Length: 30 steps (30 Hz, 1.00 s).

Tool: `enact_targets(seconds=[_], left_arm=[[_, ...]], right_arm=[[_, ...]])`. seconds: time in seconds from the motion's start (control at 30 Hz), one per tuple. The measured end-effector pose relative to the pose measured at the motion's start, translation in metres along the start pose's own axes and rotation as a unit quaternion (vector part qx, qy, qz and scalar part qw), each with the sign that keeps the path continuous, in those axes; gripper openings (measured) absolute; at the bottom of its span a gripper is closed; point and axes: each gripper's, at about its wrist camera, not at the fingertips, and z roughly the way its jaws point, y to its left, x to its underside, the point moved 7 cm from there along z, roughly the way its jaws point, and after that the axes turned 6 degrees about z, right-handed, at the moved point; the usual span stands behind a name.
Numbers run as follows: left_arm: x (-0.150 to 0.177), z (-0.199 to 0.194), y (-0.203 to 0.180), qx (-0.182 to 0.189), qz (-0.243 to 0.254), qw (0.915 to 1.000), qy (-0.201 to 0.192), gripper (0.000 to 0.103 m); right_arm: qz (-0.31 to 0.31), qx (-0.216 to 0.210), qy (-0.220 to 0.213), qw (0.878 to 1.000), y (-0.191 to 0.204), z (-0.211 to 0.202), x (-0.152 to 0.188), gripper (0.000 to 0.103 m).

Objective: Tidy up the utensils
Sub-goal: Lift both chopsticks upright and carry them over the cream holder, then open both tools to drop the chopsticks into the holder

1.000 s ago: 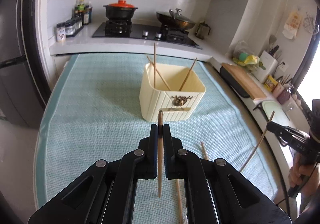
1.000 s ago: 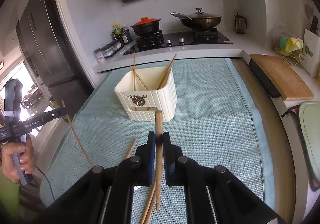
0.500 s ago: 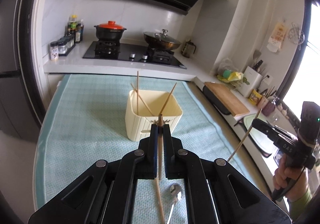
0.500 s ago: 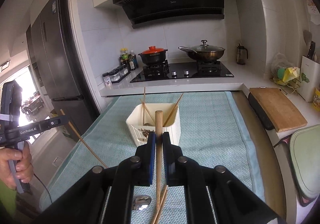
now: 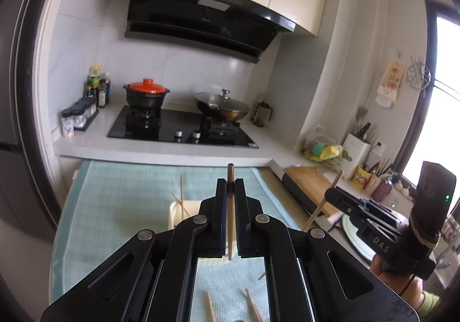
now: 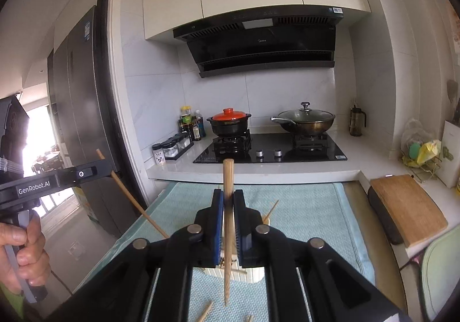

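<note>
My left gripper [image 5: 230, 182] is shut on a wooden chopstick [image 5: 230, 215] held upright, tip down. My right gripper [image 6: 228, 194] is shut on another wooden chopstick [image 6: 228, 224], also upright. Both are raised above the cream utensil holder [image 5: 178, 211], mostly hidden behind the jaws; it shows in the right wrist view [image 6: 253, 274] too. A few chopsticks [image 5: 181, 192] stand in it. Loose chopsticks [image 5: 251, 306] lie on the teal mat [image 5: 115, 198] below. The right gripper shows in the left wrist view [image 5: 333, 192], the left gripper in the right wrist view [image 6: 106, 166].
Behind the mat is a counter with a black stove [image 5: 184, 128], a red-lidded pot [image 5: 146, 95] and a wok [image 5: 221, 107]. A wooden cutting board [image 6: 408, 207] lies to the right. Spice jars [image 6: 172, 148] stand at the left. A dark fridge [image 6: 77, 109] stands at the far left.
Both grippers have risen with their chopsticks and tilted up; the utensil holder has dropped low in both views and is now largely hidden behind the jaws.
</note>
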Motion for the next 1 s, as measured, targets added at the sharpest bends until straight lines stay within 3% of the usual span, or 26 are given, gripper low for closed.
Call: enact_targets(seconds=[0.23,0.4,0.63,0.93,0.97,1.0], left_arm=[[-0.020,0.028,0.007,-0.021,0.018,0.9995,-0.018,0.003],[-0.011,0.058,0.022,-0.037,0.018,0.9992,-0.001,0.003],[0.019,0.103,0.042,-0.060,0.016,0.9974,0.036,0.003],[0.057,0.153,0.050,-0.067,0.015,0.9924,0.102,0.004],[0.059,0.156,0.051,-0.076,0.015,0.9913,0.107,0.006],[0.060,0.156,0.051,-0.079,0.017,0.9908,0.109,0.015]], right_arm=[[-0.015,0.015,-0.062,0.998,0.002,0.029,-0.040,0.007],[-0.032,0.020,-0.079,0.996,-0.001,0.062,-0.042,0.007],[-0.043,0.022,-0.037,0.998,-0.009,0.117,-0.008,0.007],[-0.032,0.010,0.054,0.998,-0.020,0.161,0.039,0.008],[-0.033,0.010,0.061,0.998,-0.020,0.163,0.041,0.010],[-0.035,0.010,0.065,0.997,-0.018,0.163,0.042,0.013]])
